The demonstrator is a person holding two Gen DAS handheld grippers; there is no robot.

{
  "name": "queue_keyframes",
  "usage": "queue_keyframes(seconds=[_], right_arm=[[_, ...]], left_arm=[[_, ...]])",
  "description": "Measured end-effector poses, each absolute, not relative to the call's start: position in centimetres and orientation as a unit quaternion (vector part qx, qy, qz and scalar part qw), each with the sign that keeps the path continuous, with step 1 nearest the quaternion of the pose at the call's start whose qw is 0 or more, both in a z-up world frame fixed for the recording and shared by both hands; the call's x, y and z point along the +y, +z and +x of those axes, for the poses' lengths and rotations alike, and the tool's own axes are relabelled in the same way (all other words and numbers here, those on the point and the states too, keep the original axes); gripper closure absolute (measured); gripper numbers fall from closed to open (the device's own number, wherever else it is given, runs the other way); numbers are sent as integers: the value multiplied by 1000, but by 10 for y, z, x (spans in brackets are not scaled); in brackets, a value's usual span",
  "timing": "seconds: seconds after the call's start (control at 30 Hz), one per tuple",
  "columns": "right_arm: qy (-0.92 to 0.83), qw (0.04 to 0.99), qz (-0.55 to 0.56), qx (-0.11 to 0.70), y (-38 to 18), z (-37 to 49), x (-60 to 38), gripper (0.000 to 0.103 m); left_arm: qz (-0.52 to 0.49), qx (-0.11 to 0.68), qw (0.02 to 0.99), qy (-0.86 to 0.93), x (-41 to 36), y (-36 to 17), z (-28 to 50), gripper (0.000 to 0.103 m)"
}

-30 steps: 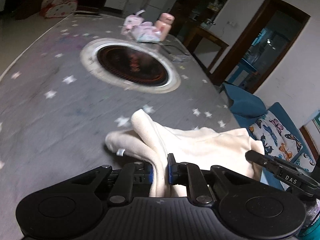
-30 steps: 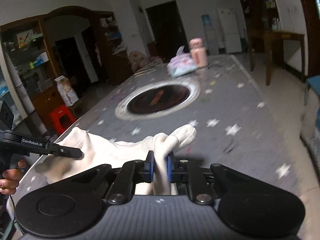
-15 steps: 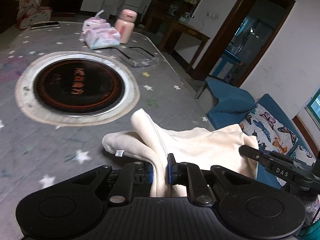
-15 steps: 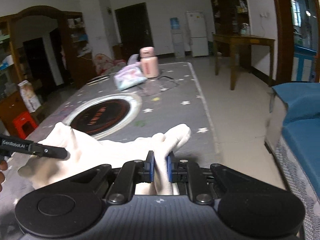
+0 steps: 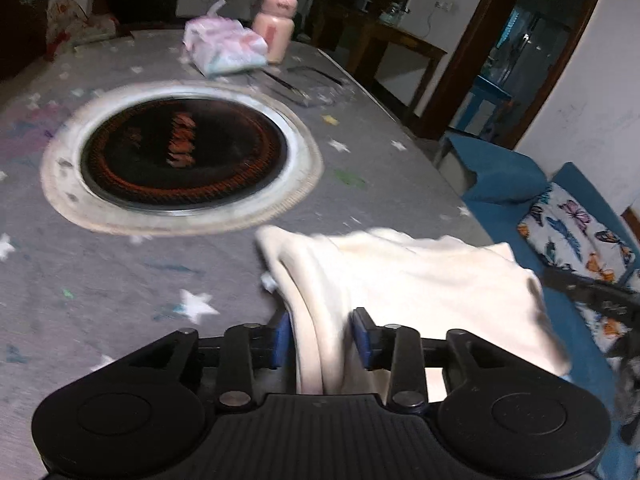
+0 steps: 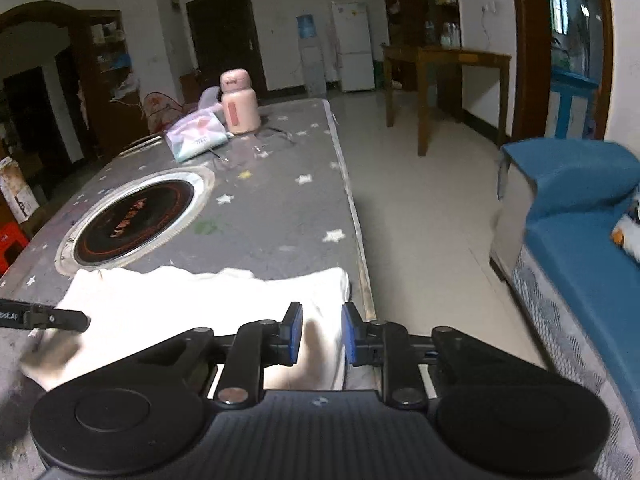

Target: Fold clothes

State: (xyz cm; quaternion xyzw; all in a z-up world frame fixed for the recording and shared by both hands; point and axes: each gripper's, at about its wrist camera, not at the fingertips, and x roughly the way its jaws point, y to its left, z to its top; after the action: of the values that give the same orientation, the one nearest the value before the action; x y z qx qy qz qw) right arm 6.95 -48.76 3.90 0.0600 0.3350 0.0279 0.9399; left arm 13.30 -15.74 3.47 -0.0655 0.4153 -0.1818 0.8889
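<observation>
Grey star-print table [image 6: 280, 216]: cream garment [image 6: 192, 300] laid flat for folding; left gripper [image 5: 320, 334] and right gripper [image 6: 318, 334] jaws parted, cloth loose between.

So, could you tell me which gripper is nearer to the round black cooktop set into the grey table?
Left. The left gripper sits just short of the round black cooktop; the right gripper is farther off, at the grey table's right edge.
</observation>
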Motion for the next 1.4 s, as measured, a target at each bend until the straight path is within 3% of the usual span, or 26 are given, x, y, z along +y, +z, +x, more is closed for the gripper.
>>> queue_keyframes(seconds=[0.33, 0.9, 1.0, 1.4], right_arm=[[65, 933, 84, 345, 31, 89, -473, 82], [59, 936, 61, 341, 19, 101, -467, 79], [64, 934, 59, 347, 16, 107, -461, 74], [82, 937, 52, 335, 31, 57, -461, 74]], left_arm=[[-55, 393, 892, -217, -180, 52, 132, 67], [-67, 418, 877, -229, -215, 21, 174, 68], [-53, 414, 879, -231, -218, 21, 172, 66], [-19, 377, 882, -281, -206, 41, 117, 67]])
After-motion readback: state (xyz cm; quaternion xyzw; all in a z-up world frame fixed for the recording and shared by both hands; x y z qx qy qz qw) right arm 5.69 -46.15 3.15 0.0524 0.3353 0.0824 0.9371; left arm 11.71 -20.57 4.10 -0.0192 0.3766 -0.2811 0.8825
